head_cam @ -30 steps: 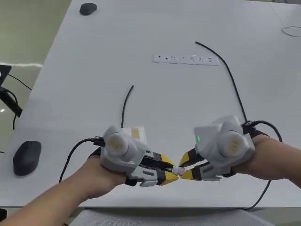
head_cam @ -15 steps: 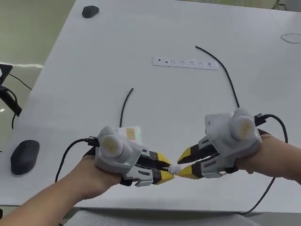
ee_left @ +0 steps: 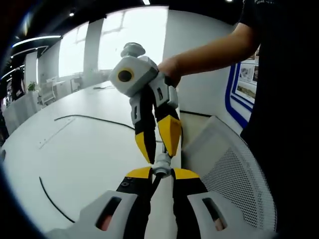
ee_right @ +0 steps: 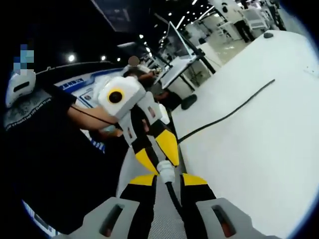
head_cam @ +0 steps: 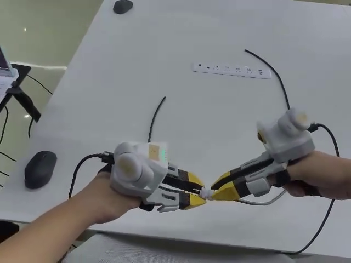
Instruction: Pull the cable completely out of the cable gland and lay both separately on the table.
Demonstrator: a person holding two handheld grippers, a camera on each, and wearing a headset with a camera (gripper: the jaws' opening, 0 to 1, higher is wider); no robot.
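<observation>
A small white cable gland [head_cam: 207, 193] hangs in the air above the table's near edge, between the two grippers' yellow tips. My left gripper [head_cam: 198, 198] comes in from the left and is shut on the gland [ee_left: 161, 164]. From the right, my right gripper [head_cam: 218, 193] is shut on the cable just behind the gland [ee_right: 164, 169]. The dark cable [ee_right: 173, 196] runs back between the right jaws. A grey loop of the cable [head_cam: 260, 203] sags below the right hand. The cable still sits in the gland.
On the white table [head_cam: 219, 126] lie a loose black cable [head_cam: 156, 118], a white power strip [head_cam: 231, 70] with its black cord [head_cam: 277, 82], and two dark mice [head_cam: 40, 169] [head_cam: 123, 6]. The grippers' own leads trail off the near edge.
The right gripper's body has swung up and to the right while its tips stay at the gland. The cable loop now shows beneath it. The head camera has shifted.
</observation>
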